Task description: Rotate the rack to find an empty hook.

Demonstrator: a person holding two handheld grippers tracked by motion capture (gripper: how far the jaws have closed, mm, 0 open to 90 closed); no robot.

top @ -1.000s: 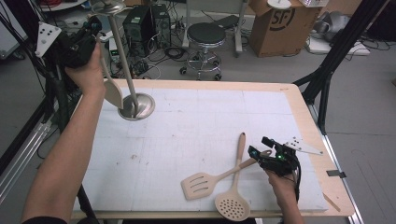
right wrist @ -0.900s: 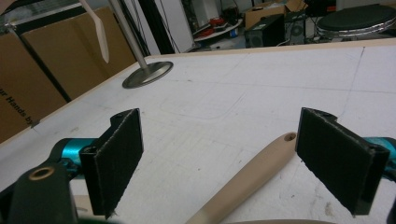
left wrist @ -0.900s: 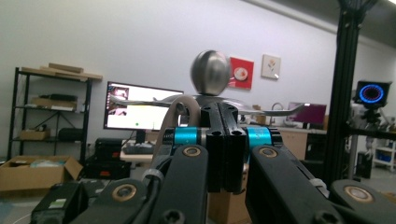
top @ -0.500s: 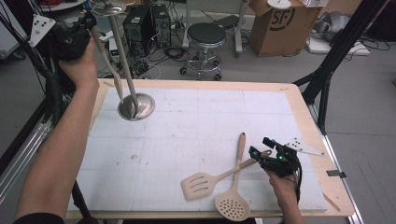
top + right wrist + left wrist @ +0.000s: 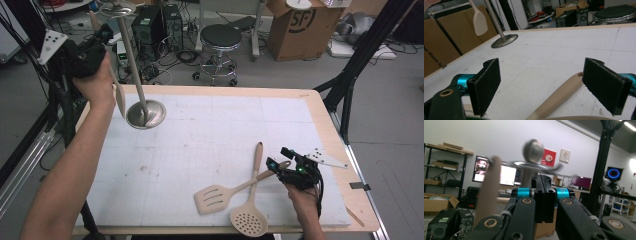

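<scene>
A metal stand (image 5: 146, 114) with a round base rises at the table's far left; its hooked top (image 5: 534, 150) is blurred just beyond my left gripper (image 5: 543, 178). That gripper (image 5: 102, 35) is held high beside the pole, jaws pressed together with nothing seen between them. A beige spatula (image 5: 119, 97) hangs by the pole (image 5: 480, 21). Near the front right lie a slotted turner (image 5: 215, 197) and a perforated skimmer (image 5: 248, 220), handles crossed. My right gripper (image 5: 278, 157) stands open around the turner's handle end (image 5: 559, 97), low over the table.
The white mat (image 5: 210, 135) covers most of the wooden table (image 5: 325, 125). Behind the table stand a stool (image 5: 220, 40), computer cases and a cardboard box (image 5: 295, 25). A black frame post (image 5: 350, 80) rises at the right.
My left hand and gripper shifted slightly beside the stand's top. The right gripper and the two utensils on the mat have stayed put.
</scene>
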